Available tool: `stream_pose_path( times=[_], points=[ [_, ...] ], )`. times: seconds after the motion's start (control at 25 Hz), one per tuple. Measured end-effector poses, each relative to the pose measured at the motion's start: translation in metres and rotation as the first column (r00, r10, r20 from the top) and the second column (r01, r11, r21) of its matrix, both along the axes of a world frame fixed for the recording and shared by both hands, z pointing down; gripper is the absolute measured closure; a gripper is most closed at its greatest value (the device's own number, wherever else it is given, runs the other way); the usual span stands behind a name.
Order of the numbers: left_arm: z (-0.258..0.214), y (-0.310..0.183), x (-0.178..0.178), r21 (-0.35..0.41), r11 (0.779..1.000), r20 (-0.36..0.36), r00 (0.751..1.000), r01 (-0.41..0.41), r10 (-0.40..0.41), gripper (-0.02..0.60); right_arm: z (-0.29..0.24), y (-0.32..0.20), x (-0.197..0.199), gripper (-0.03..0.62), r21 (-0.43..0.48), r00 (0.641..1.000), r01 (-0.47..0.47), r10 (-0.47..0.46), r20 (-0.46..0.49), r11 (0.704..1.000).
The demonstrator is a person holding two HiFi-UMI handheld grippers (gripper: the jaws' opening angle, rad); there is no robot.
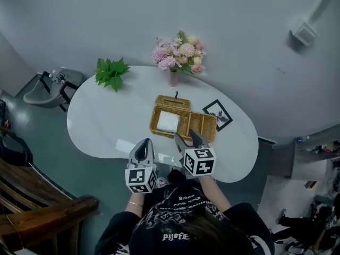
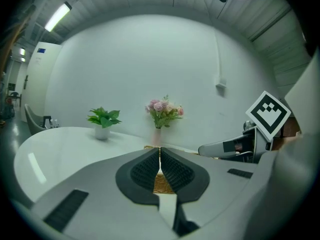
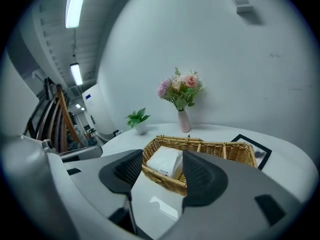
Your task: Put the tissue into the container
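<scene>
Two handheld grippers hang just on the near side of one rectangular woven wicker basket (image 1: 202, 124), which has two compartments and sits on one white kidney-shaped table (image 1: 106, 121). One white tissue pack (image 1: 168, 122) lies in the basket's left compartment.

Behind the basket stands one slim vase of pink flowers (image 1: 179, 54). Behind it and to the left is one leafy green potted plant (image 1: 111, 72). Just right of the basket lies one black-framed picture (image 1: 218, 114).

The left gripper (image 2: 159, 156) has its ribbed jaws pressed together on nothing, and its own view shows only a strip of wicker past them, plus the right gripper from the side. The right gripper (image 3: 162, 160) has its jaws spread and empty. Its view frames the tissue pack and the basket's near wall in the gap. Only the head view shows the whole basket and the person's dark printed top (image 1: 183, 217).
</scene>
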State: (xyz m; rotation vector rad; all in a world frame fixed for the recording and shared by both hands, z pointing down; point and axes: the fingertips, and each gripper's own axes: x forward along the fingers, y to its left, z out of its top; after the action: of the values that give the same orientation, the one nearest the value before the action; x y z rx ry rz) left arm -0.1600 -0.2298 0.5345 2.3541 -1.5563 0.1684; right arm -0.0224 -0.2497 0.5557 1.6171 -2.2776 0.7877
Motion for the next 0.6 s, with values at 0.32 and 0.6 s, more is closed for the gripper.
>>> stream_pose_path(
  times=[0.32,0.6],
  points=[
    [0.011,0.014,0.022,-0.009,0.997,-0.011,0.997,-0.072,0.072,0.555,0.009,0.021,0.003,0.455,0.033,0.999,-0.044,0.045,-0.022,0.998],
    [0.008,0.016,0.025,0.006,0.997,-0.012,0.997,-0.080,0.080,0.555,-0.005,0.020,0.002,0.571,0.095,0.998,-0.059,0.058,0.009,0.994]
  ],
)
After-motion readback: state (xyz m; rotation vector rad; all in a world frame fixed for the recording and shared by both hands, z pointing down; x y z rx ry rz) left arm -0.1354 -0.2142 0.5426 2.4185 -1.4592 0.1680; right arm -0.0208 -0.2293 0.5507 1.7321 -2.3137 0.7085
